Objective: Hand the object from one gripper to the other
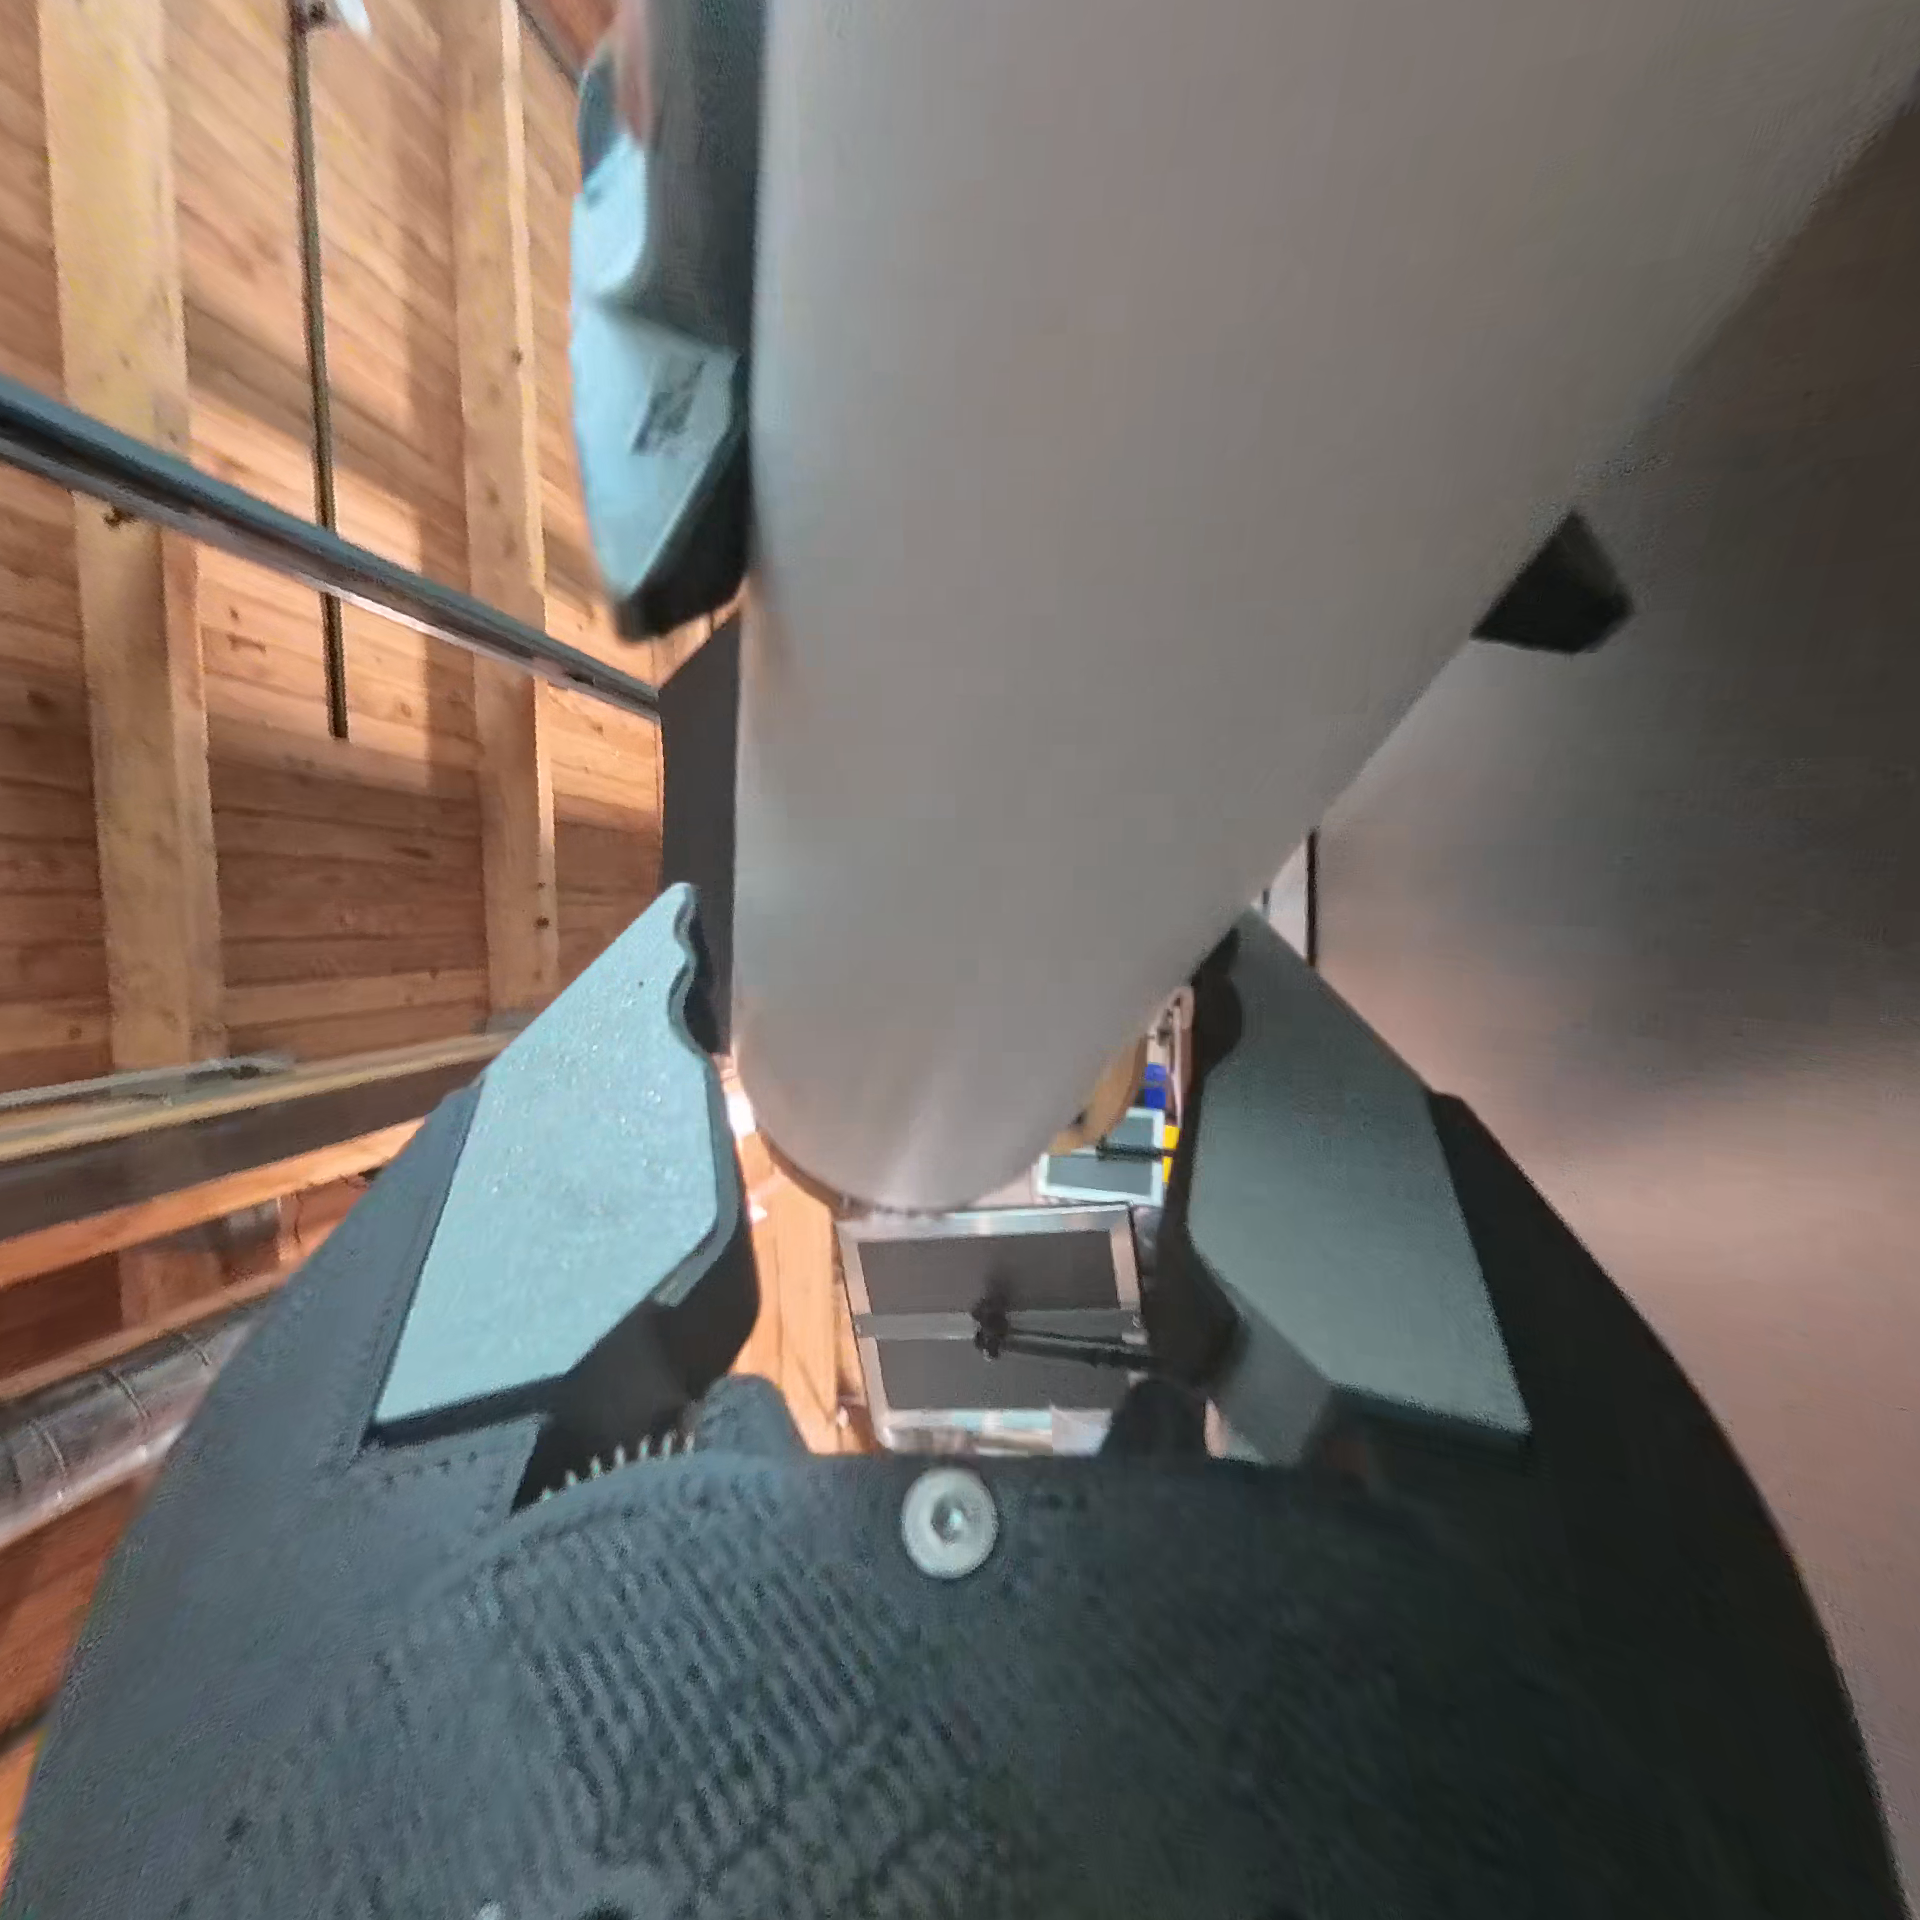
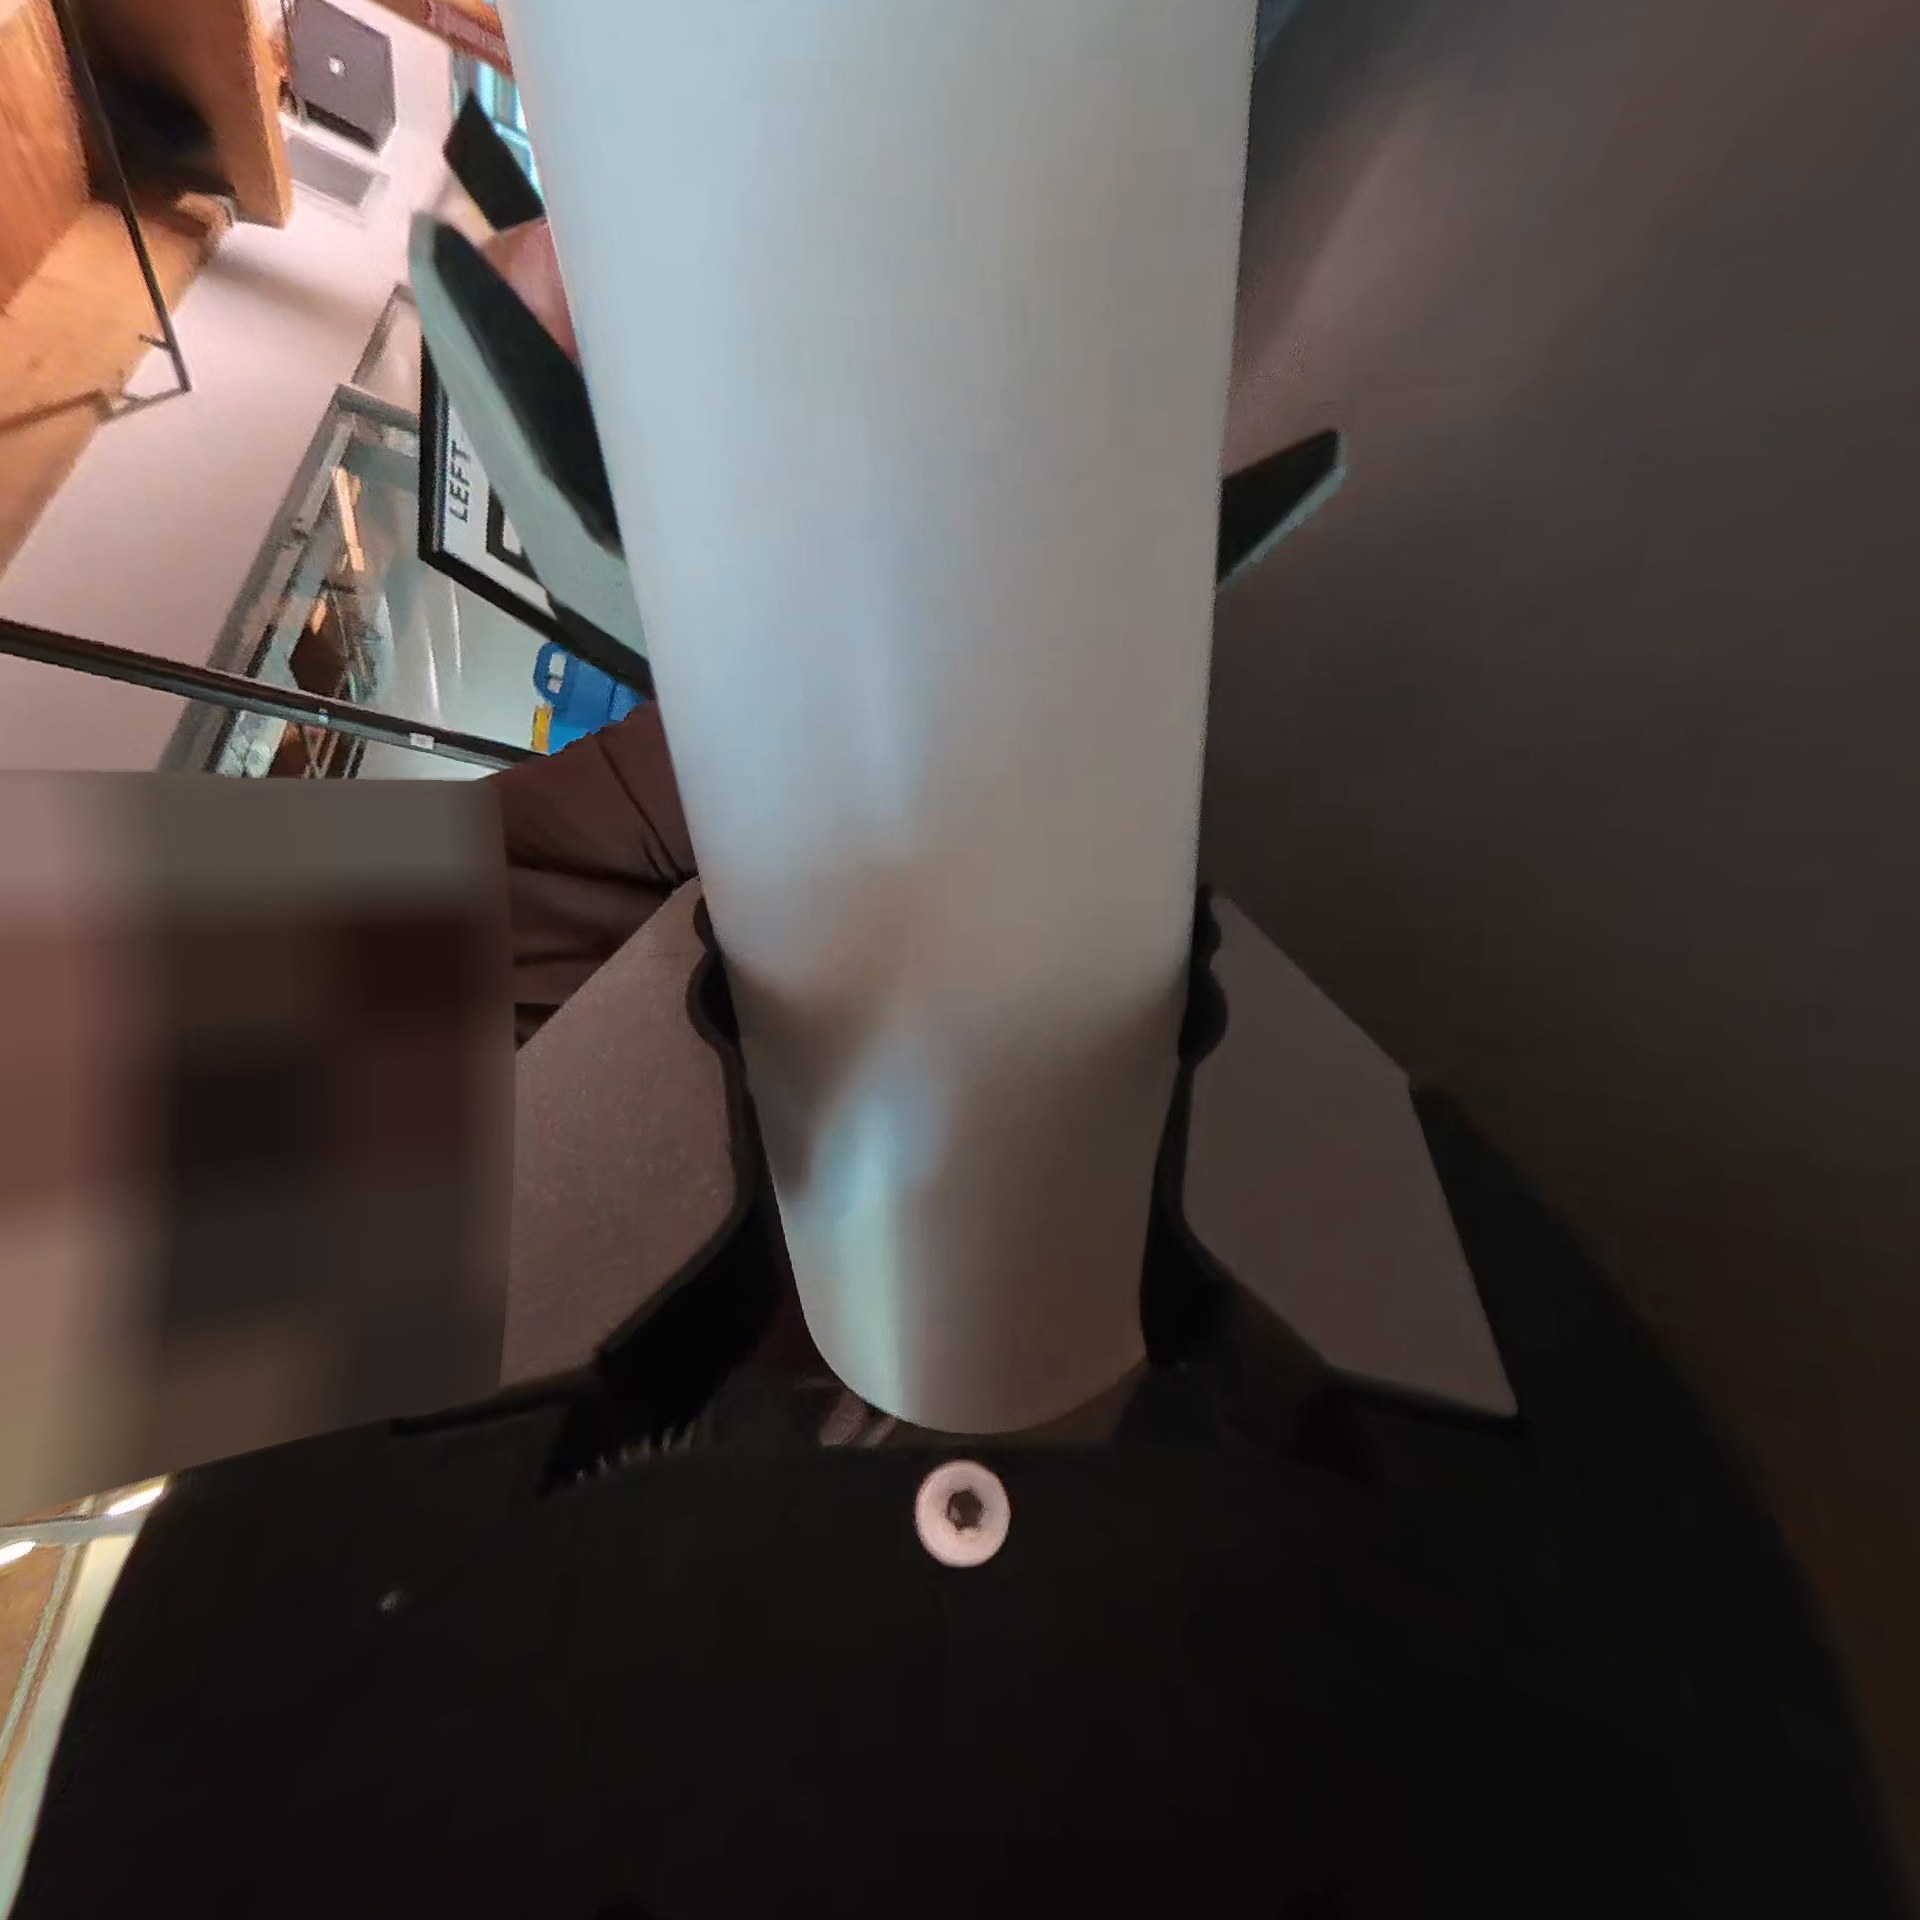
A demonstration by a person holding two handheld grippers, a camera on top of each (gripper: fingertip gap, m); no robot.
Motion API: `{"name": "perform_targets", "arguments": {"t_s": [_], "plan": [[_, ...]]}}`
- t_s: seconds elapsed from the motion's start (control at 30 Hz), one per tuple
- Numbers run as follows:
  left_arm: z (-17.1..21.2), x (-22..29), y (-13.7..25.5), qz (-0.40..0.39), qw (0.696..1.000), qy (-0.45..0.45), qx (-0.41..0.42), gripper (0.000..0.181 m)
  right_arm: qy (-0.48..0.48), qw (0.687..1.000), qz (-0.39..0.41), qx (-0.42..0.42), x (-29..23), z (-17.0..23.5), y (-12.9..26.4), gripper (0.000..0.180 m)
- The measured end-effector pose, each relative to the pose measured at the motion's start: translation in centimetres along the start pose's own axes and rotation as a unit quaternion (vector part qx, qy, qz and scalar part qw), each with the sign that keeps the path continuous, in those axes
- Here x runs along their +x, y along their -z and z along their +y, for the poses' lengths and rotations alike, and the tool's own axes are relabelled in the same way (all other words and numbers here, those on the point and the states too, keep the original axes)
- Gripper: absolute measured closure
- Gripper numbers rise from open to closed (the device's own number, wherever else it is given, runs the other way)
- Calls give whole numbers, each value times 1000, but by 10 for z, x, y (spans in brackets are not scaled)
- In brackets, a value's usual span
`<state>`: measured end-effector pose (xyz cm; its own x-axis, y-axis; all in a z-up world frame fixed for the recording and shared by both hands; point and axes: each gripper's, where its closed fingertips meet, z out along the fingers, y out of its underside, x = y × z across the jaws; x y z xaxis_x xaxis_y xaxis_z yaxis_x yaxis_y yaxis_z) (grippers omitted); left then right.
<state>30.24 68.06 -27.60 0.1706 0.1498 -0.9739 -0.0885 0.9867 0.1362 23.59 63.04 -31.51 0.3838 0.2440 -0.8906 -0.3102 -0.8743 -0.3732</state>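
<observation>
In the left wrist view, a wooden plank wall (image 1: 312, 644) fills the left side, crossed by a dark metal rail (image 1: 312, 551) that slants down toward the middle. Just right of it, the fingers (image 1: 665, 416) of the far gripper press against the upper flank of a pale grey tube (image 1: 1091, 582), with a second dark finger tip showing on the tube's opposite side. The tube runs diagonally from the top of the frame down to the left gripper (image 1: 956, 1008), whose grey-padded fingers (image 1: 592, 1164) stand on either side of the tube's lower end; the tips sit just beside its wall, and whether they actually clamp it cannot be told from this angle. Below the tube's end, a small framed metal panel (image 1: 987, 1309) shows in the gap. In the right wrist view, a pale floor (image 2: 125, 623) and a glass-fronted case (image 2: 312, 582) lie far left, then the other gripper's finger (image 2: 509, 416) touches the tube's (image 2: 914, 644) upper left flank. At centre, the right gripper (image 2: 956, 977) has its fingers (image 2: 623, 1143) closed firmly on the tube's lower end, both pads flush against its sides. A plain dark surface (image 2: 1610, 623) occupies the right.
</observation>
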Motion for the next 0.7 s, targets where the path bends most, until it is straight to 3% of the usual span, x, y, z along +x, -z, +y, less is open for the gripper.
{"name": "perform_targets", "arguments": {"t_s": [0.2, 0.4, 0.7], "plan": [[-14, 3, 5, 23, 999, 10, 28, 86, 45, 995, -32, -81, -17, 25, -20, 91], [2, -5, 4, 85, 976, 200, 20, 91, 78, 992, -83, 52, -44, -19, 8, 78], [3, -5, 7, 143, 920, 365, 33, 92, 141, 968, -83, 191, -56, -58, 42, 69]]}}
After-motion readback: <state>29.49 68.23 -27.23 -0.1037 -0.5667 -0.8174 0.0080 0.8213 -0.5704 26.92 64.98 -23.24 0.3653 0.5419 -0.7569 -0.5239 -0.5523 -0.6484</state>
